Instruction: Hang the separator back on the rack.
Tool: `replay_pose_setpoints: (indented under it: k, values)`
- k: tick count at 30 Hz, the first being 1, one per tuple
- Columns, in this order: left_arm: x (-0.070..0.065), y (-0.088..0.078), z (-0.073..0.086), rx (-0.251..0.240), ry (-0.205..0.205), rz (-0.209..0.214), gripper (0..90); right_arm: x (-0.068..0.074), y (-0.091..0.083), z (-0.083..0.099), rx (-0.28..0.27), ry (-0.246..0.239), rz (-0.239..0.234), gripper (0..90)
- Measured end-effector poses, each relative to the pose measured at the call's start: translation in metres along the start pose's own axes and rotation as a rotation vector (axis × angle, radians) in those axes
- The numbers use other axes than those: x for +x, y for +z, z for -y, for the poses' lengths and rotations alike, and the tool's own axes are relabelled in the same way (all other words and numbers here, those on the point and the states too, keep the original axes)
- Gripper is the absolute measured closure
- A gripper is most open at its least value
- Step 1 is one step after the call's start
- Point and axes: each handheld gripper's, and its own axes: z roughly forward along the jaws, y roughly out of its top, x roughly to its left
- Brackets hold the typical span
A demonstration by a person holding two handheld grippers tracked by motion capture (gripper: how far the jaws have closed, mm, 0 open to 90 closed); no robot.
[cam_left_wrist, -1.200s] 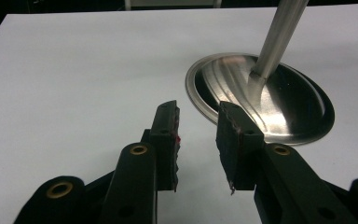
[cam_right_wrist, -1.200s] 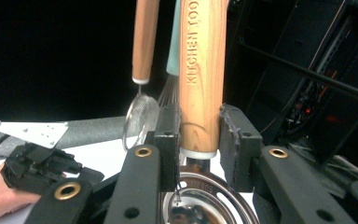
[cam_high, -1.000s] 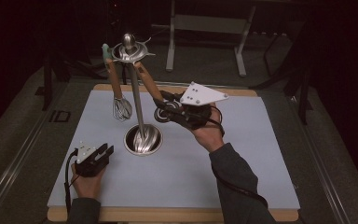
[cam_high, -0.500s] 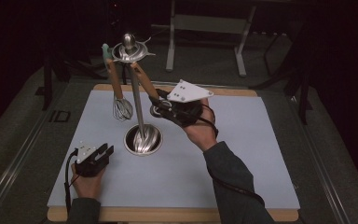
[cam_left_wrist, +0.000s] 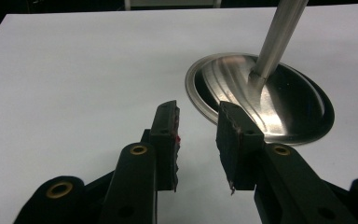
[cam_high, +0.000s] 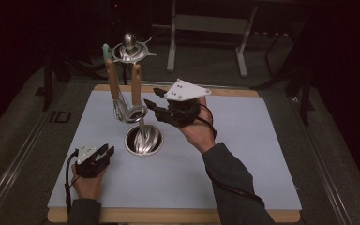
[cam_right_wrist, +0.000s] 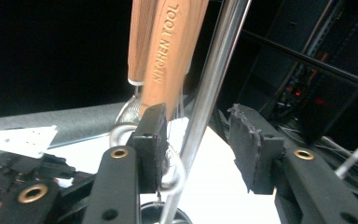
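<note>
In the high view the strainer (cam_high: 135, 112) hangs by its wooden handle from the rack (cam_high: 130, 50), at the far left of the mat (cam_high: 262, 154); the right gripper (cam_high: 151, 104) sits just right of it, its jaws having just been opening with nothing between them. The left gripper view shows the left gripper (cam_left_wrist: 198, 135) spread and empty near the rack's base. In the right gripper view the handle (cam_right_wrist: 168, 51) looks light, stiff and grippy, best pinched mid-wood; the wire bowl would likely slip.

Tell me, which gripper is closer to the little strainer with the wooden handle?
Right. The right gripper is open beside the hanging strainer; the left gripper rests low on the table, nearer the person.
</note>
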Motion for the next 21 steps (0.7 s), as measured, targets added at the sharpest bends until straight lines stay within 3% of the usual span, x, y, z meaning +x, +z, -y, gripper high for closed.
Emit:
replay_pose_setpoints:
  k: [4,10,21]
  values:
    - [0.0,0.0,0.0,-0.001,-0.001,0.0,69.1,-0.005,-0.007,0.003,-0.01,0.026,-0.034,53.1]
    - [0.0,0.0,0.0,-0.001,0.0,0.0,69.0,-0.013,-0.015,0.008,0.0,0.045,-0.033,51.9]
    - [0.001,0.0,0.0,0.0,-0.005,-0.001,68.6,-0.029,-0.033,0.032,0.101,0.073,-0.018,49.6]
